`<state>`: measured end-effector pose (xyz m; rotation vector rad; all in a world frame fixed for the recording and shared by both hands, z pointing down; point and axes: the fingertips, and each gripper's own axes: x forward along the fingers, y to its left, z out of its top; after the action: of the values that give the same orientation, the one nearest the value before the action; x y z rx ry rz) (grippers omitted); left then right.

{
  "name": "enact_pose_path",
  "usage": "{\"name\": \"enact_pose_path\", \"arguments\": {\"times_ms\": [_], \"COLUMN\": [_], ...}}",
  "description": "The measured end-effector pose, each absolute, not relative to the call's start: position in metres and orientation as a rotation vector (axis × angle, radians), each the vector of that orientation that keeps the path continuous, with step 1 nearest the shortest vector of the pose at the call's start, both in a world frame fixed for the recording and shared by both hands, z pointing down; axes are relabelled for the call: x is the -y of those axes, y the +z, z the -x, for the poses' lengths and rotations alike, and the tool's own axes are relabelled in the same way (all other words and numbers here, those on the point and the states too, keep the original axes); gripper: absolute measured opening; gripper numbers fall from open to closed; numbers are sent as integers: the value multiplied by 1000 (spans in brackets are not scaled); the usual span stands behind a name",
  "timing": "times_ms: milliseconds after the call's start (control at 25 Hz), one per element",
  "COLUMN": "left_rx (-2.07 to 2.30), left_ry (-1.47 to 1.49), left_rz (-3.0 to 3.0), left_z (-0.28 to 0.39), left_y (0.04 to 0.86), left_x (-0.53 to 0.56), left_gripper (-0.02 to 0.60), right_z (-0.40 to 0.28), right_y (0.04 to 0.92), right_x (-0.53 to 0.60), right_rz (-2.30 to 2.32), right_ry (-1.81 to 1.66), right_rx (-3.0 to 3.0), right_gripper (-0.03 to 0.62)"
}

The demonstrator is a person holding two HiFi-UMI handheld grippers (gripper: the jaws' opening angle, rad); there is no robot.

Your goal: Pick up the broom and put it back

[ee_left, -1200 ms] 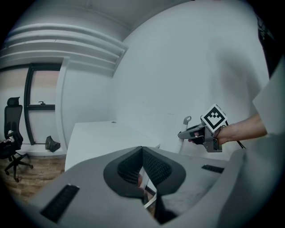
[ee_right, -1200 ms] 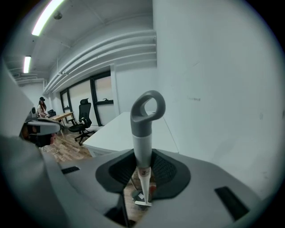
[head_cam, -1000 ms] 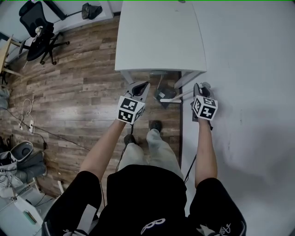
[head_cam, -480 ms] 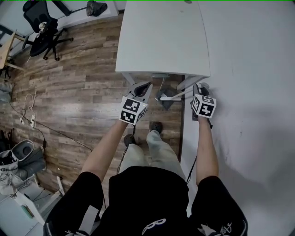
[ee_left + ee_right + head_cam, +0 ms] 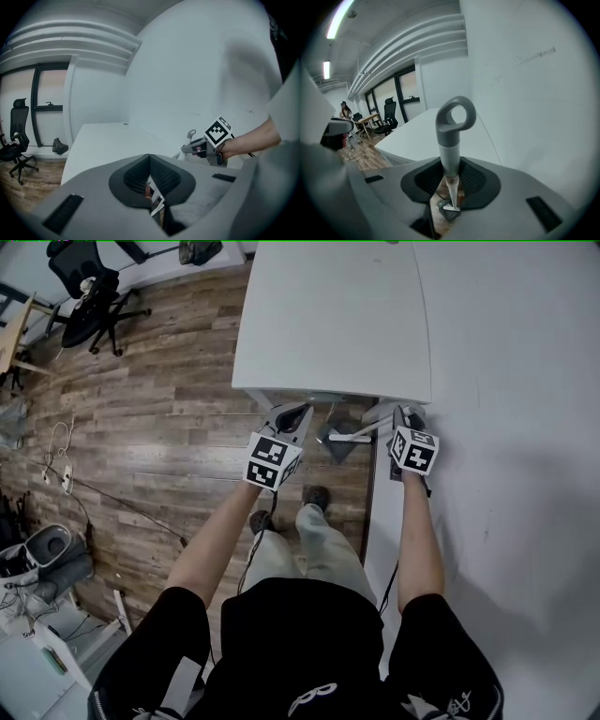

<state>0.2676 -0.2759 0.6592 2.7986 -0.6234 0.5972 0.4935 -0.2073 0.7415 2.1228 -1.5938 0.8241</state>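
Right gripper view only: looped end of broom (image 5: 453, 133) clamped in right gripper (image 5: 451, 172) jaws (left gripper (image 5: 150, 165) jaws together, empty).

Wood-plank floor (image 5: 159, 418), white table (image 5: 328, 324) standing on it; office chair (image 5: 92, 307), loose cables (image 5: 58, 448) at left

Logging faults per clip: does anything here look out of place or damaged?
Nothing damaged or spilled. The right gripper grips the broom by its handle near the table corner; only loose cables lie across the floor.
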Motion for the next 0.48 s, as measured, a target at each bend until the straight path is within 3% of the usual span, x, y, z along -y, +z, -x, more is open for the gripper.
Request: {"name": "enact_pose_path", "arguments": {"times_ms": [480], "left_rx": [631], "left_ry": [596], "left_rz": [-2770], "left_z": [-294], "left_y": [668], "left_x": [308], "left_gripper": [7], "right_z": [-537], "right_y": [754], "right_x": [243], "right_rz": [-2139], "right_ry": [894], "right_rx": [1518], "right_gripper": [124]}}
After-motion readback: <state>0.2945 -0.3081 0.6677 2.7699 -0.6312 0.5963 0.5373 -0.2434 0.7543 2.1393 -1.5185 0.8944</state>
